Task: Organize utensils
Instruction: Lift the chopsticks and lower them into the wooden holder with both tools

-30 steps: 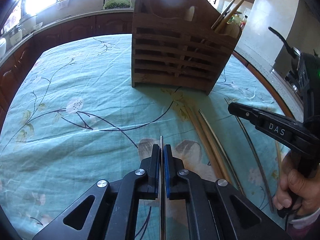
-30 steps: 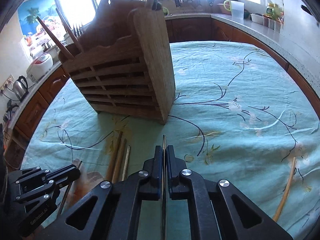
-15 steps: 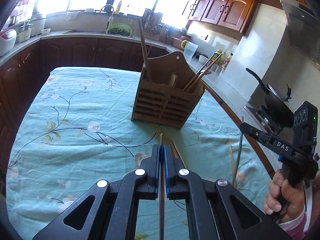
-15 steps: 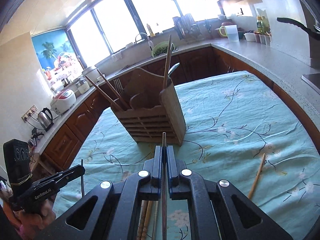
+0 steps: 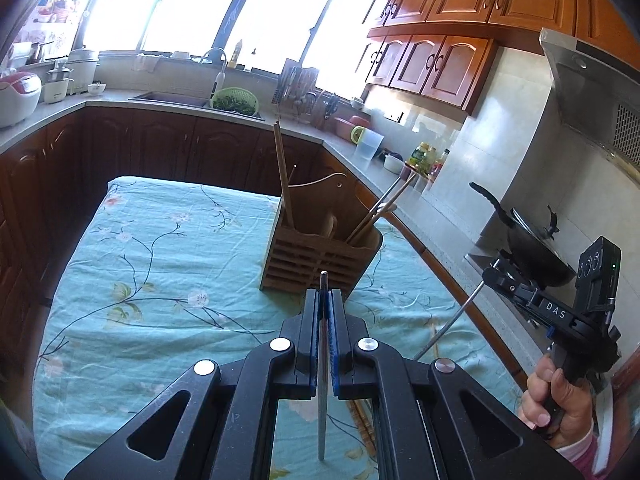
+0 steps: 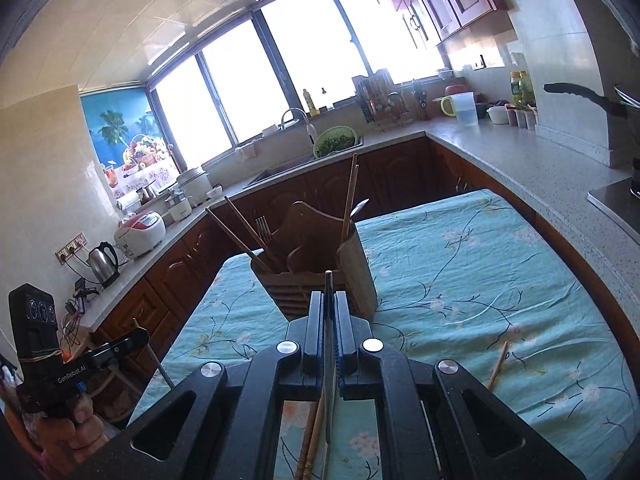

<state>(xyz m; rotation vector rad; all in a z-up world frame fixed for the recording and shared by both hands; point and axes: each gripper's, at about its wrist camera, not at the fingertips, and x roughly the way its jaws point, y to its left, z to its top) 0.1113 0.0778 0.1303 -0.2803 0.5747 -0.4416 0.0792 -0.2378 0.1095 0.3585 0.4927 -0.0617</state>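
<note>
A wooden utensil holder [image 5: 320, 258] stands on the table with wooden chopsticks in it; it also shows in the right wrist view [image 6: 320, 276]. My left gripper [image 5: 324, 300] is shut on a thin metal chopstick [image 5: 322, 380], held high above the table. My right gripper [image 6: 329, 300] is shut on another metal chopstick [image 6: 329, 380], also raised; it shows in the left wrist view [image 5: 496, 276] with its chopstick [image 5: 448, 326] hanging down. The left gripper shows at the lower left of the right wrist view [image 6: 132, 340].
Wooden chopsticks [image 6: 310, 440] lie on the teal flowered tablecloth [image 6: 460, 280] below the grippers, and a single one [image 6: 498, 366] lies to the right. Kitchen counters [image 6: 520, 152] surround the table; a black wok [image 5: 532, 248] sits on the stove at the right.
Both grippers have risen well above the table, each carrying its metal chopstick. The holder now appears smaller and lower in both views.
</note>
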